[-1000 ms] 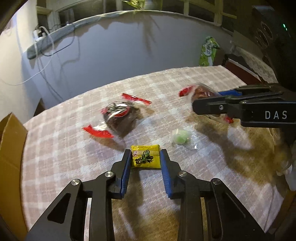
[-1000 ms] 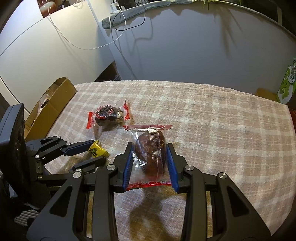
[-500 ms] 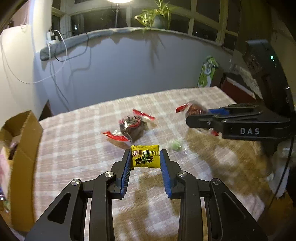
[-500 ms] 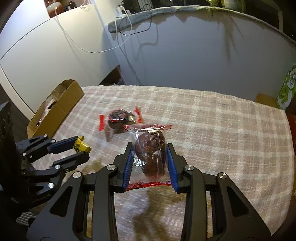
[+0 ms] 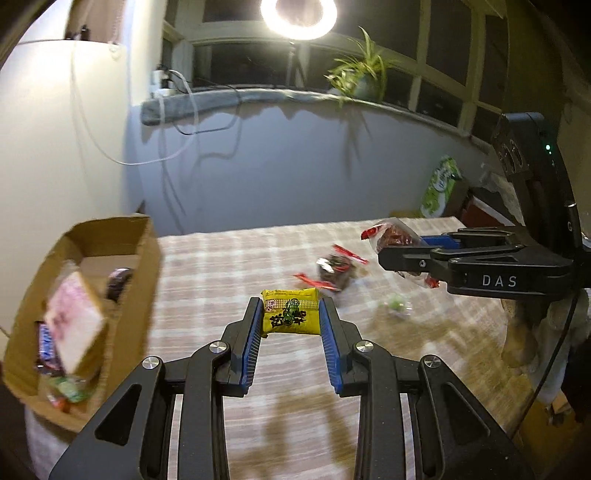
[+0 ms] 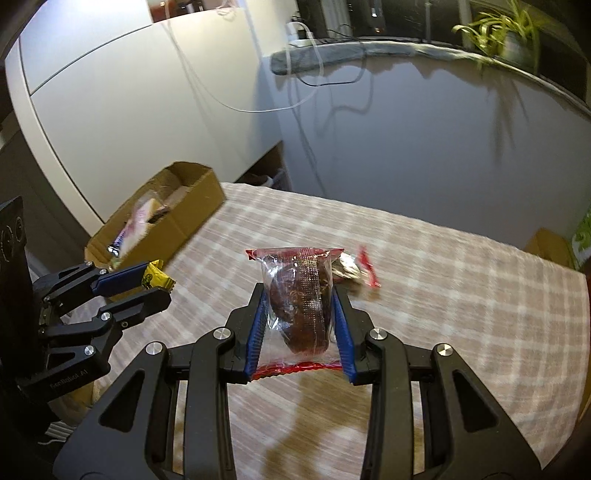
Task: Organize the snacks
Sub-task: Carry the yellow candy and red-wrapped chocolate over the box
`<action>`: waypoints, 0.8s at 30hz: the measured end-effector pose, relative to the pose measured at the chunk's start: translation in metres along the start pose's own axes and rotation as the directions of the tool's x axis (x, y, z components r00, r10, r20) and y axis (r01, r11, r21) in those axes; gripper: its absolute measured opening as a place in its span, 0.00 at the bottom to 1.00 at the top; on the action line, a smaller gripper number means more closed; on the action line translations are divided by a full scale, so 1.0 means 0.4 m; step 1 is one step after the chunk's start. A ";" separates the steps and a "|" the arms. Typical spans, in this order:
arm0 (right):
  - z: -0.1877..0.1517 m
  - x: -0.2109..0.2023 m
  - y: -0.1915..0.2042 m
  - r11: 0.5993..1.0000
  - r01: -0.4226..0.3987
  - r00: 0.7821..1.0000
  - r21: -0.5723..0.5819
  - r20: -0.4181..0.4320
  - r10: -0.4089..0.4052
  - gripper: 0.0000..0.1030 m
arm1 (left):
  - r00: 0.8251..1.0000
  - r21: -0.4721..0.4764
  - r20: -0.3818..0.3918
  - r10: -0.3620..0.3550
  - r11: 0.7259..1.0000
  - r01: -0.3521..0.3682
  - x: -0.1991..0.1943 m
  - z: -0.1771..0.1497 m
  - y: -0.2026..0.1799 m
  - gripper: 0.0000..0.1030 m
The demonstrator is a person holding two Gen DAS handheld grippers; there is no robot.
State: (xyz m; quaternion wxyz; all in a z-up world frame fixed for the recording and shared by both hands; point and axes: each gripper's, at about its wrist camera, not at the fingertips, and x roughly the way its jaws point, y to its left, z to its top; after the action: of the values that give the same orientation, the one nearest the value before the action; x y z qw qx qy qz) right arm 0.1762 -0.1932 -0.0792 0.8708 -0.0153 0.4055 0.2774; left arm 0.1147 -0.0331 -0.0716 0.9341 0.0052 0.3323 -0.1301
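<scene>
My left gripper (image 5: pixel 290 314) is shut on a yellow snack packet (image 5: pixel 290 316) and holds it above the checked tablecloth (image 5: pixel 236 266). My right gripper (image 6: pixel 299 314) is shut on a clear, red-ended packet with a brown cake (image 6: pixel 301 314), also lifted; it shows at the right in the left wrist view (image 5: pixel 397 236). An open cardboard box (image 5: pixel 122 280) with several snacks stands at the table's left end; it also shows in the right wrist view (image 6: pixel 173 218). A second brown cake packet (image 5: pixel 334 271) and a small green sweet (image 5: pixel 397 306) lie on the cloth.
A grey wall with a ledge, cables and a potted plant (image 5: pixel 356 74) stands behind the table. A green bag (image 5: pixel 441 184) leans at the far right corner. A ring light (image 5: pixel 298 16) glares above.
Both grippers have risen and swung left with their packets held. The cardboard box has come into fuller view, and the table snacks now look farther off to the right.
</scene>
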 end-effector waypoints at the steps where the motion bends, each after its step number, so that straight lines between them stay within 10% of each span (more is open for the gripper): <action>1: 0.005 0.004 0.010 1.000 -0.003 1.000 -0.004 0.001 0.003 0.35 | 1.000 -0.002 0.006 0.010 1.000 -0.010 -0.009 0.000 0.012 0.28; 24: 0.213 0.204 0.311 0.981 -0.127 0.992 -0.143 -0.014 0.127 0.35 | 0.983 -0.146 0.038 0.178 0.974 -0.171 -0.103 -0.034 0.298 0.28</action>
State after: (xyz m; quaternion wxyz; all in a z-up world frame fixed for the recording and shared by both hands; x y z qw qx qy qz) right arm 0.2161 -0.0282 -0.0555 0.8469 -0.0529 0.3869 0.3608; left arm 0.1049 0.0932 -0.0659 0.9481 -0.0357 0.3152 -0.0235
